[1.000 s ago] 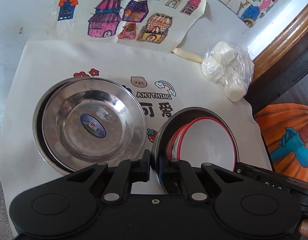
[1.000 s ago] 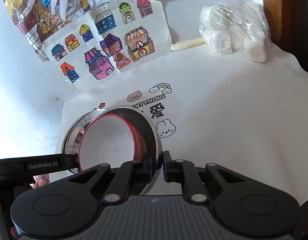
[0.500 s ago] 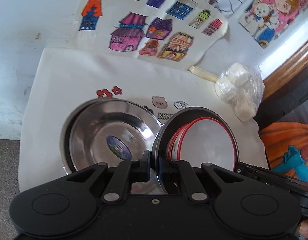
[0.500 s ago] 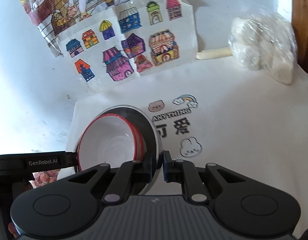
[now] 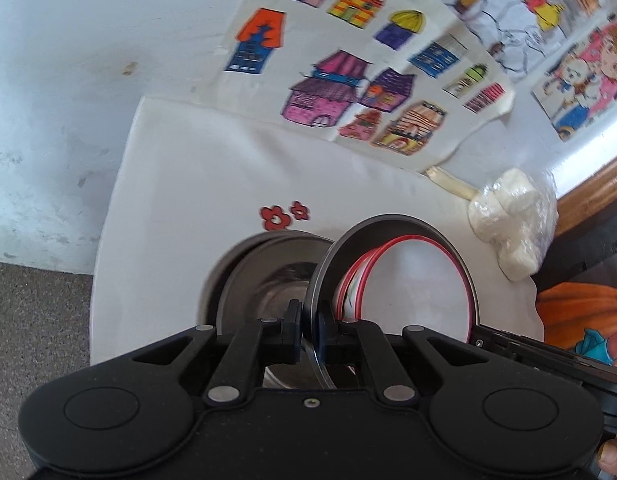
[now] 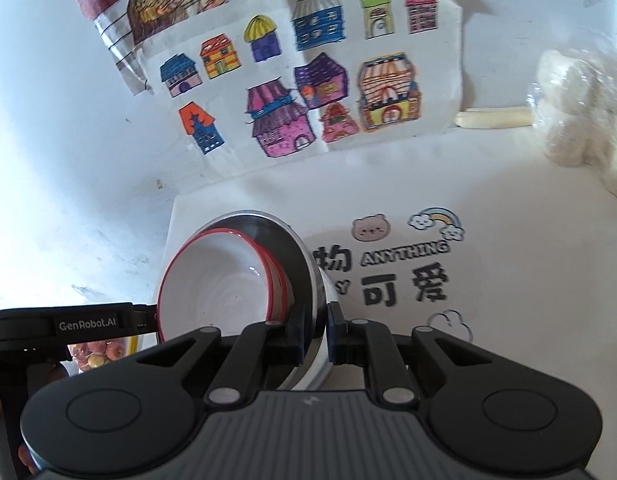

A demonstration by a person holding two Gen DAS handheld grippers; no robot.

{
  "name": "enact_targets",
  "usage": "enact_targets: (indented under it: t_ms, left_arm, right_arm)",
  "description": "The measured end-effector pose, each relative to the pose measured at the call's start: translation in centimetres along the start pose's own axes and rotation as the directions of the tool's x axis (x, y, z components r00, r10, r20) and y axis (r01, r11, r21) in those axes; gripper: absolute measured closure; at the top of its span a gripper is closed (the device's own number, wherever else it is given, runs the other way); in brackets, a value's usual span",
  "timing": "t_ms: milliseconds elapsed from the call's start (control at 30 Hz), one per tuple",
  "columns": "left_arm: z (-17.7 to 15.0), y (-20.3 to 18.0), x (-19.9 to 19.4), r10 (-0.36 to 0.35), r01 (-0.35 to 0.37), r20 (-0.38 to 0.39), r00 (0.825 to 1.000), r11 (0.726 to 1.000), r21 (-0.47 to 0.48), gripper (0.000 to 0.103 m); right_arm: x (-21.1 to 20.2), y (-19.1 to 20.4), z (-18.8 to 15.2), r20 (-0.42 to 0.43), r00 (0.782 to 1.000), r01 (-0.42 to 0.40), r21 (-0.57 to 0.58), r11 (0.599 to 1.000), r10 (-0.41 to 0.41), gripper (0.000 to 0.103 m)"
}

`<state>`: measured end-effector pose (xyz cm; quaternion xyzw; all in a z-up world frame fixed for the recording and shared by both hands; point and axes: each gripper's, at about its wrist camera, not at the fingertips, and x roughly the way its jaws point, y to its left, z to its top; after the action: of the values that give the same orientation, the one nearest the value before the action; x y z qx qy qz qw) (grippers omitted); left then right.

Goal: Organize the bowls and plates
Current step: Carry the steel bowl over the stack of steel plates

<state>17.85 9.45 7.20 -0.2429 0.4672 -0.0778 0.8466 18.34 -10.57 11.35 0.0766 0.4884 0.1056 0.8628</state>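
Note:
A steel dish (image 5: 388, 222) carrying nested white bowls with red rims (image 5: 420, 280) hangs tilted above the white mat (image 5: 208, 184). My left gripper (image 5: 308, 328) is shut on the dish's left rim. My right gripper (image 6: 322, 328) is shut on its right rim (image 6: 296, 248), with the white bowls (image 6: 224, 284) just to its left. A stack of steel plates (image 5: 264, 276) lies on the mat, partly under the held dish and left of it. The left gripper's black body (image 6: 68, 324) shows at the left of the right wrist view.
A sheet of coloured house drawings (image 5: 368, 80) lies beyond the mat. A plastic bag of white lumps (image 5: 512, 220) sits at the right, near a wooden edge (image 5: 588, 184). The table ends at the left, with grey floor (image 5: 28, 340) below. A bag of fruit (image 6: 96, 354) lies under the left gripper.
Both grippers have carried the dish with the bowls to the left, over the steel plates. The plates now show less, mostly hidden by the held dish and the gripper.

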Motion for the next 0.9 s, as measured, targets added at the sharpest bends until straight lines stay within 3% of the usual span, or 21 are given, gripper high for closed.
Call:
enact_targets:
  t_ms: [367,900]
  left_arm:
    - [0.7,2.6,0.4,0.028,-0.028,0.001,1.000,0.999,-0.039,0.098]
    - [0.4,2.6,3.1,-0.019,0.015,-0.075,0.997,0.999,-0.049,0.098]
  right_arm:
    - [2.9,1.8,0.7,-0.036,0.999,-0.036,-0.027,0.999,0.035,0.089]
    - [3.5,0.5,0.4,-0.072,0.997,0.007,0.009,1.000,-0.007,0.089]
